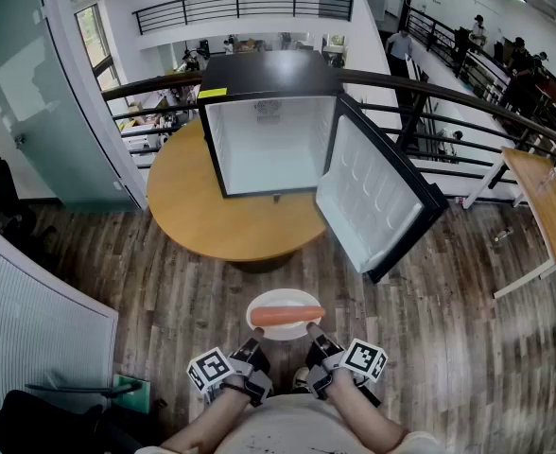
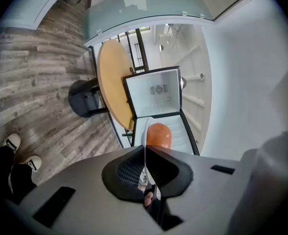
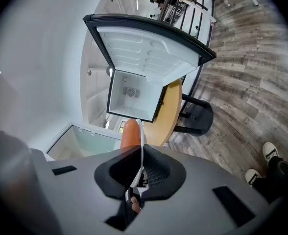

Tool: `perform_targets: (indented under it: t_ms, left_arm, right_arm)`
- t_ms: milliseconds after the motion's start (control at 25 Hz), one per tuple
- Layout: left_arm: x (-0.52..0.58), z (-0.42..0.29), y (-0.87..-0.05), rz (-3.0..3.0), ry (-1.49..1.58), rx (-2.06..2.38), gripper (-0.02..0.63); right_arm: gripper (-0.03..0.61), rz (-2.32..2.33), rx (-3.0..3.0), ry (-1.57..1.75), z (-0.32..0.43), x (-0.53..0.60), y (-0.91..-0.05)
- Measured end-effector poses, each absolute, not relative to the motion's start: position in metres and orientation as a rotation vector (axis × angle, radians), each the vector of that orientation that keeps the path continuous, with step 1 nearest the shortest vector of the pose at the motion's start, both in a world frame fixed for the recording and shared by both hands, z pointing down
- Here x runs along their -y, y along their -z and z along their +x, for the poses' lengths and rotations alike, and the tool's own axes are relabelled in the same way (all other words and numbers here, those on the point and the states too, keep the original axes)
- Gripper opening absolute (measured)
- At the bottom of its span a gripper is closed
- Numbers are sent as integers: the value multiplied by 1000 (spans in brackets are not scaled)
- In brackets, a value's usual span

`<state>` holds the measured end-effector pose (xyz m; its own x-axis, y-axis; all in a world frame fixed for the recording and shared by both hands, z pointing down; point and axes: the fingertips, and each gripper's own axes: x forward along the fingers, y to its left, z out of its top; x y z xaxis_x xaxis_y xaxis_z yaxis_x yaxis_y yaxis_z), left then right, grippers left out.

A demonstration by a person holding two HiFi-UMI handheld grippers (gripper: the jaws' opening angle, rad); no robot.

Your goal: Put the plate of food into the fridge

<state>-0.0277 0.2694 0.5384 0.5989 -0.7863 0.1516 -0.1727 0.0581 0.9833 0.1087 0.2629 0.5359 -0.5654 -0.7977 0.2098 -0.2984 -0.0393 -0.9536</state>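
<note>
Left gripper (image 1: 255,339) and right gripper (image 1: 312,333) each pinch the near rim of the white plate (image 1: 270,301), left and right side. Gripper views show the plate edge-on, just a thin line, with the rim under the jaws hidden. Orange oblong food (image 1: 287,316) lies on it, type unclear. The plate is held over the wood floor (image 1: 165,282), short of the round table (image 1: 212,220). The fridge (image 1: 269,74) sits on the table, door (image 1: 377,201) open. Yellow label (image 1: 212,93) print is unreadable.
</note>
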Motion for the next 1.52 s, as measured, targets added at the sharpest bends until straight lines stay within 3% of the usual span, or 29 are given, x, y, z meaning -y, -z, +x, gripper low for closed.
perform_targets:
  t_ms: [1520]
  left_arm:
    - [-264,-84,-550,1439,497,818,31]
  right_arm:
    - [34,-1223,-1774,1623,53,-262,-547]
